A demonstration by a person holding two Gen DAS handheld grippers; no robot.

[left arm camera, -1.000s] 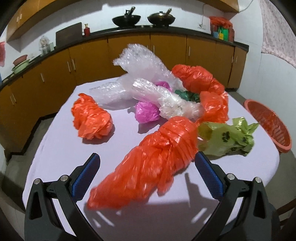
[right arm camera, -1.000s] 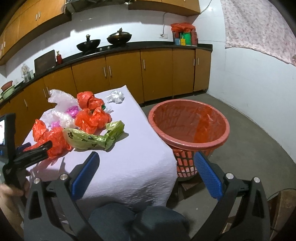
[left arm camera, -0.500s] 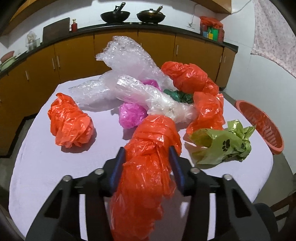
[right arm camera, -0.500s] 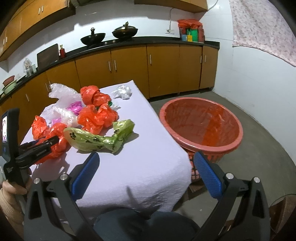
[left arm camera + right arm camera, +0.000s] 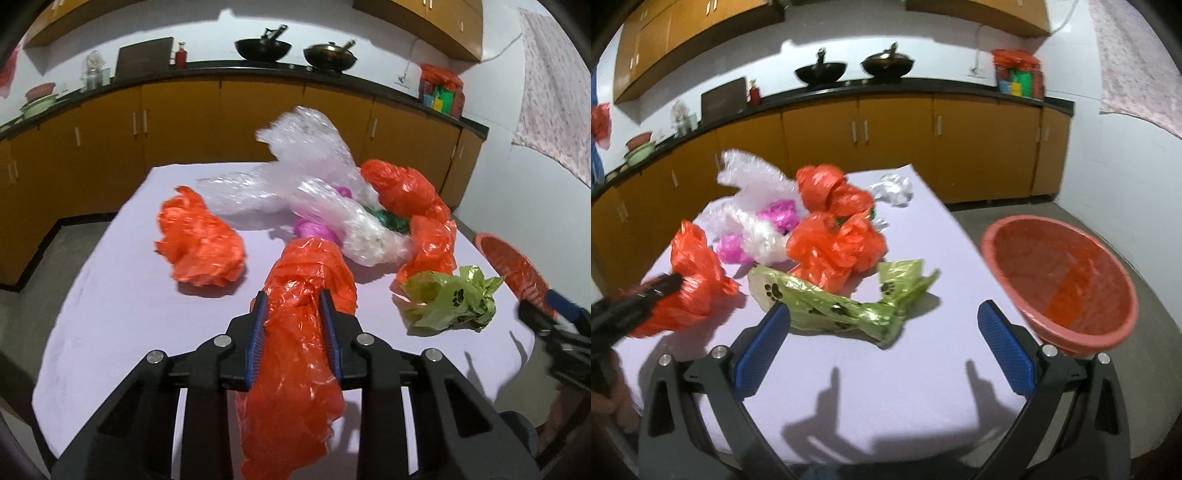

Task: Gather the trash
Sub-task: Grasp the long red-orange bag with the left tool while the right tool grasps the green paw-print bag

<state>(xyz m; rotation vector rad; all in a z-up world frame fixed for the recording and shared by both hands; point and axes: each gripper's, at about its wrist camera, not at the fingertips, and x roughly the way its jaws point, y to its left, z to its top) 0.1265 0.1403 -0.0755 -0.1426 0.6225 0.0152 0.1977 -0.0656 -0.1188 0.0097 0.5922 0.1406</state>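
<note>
My left gripper (image 5: 293, 317) is shut on a long orange plastic bag (image 5: 299, 354) and holds it lifted over the near part of the table; it also shows in the right wrist view (image 5: 690, 280). My right gripper (image 5: 882, 332) is open and empty, just in front of a green paw-print bag (image 5: 842, 299) that lies on the table, also in the left wrist view (image 5: 450, 302). An orange basket (image 5: 1060, 280) stands to the right of the table. More orange bags (image 5: 834, 243), clear plastic (image 5: 306, 173) and pink bags (image 5: 779, 218) lie farther back.
The table has a lilac cloth (image 5: 923, 369) with edges near and at right. A crumpled orange bag (image 5: 199, 243) lies at left. A white wrapper (image 5: 892, 188) lies at the far corner. Brown kitchen cabinets (image 5: 897, 144) run behind.
My left gripper has closed on the long orange bag and lifted it. My right gripper has moved left from beside the basket to over the table, up to the green bag.
</note>
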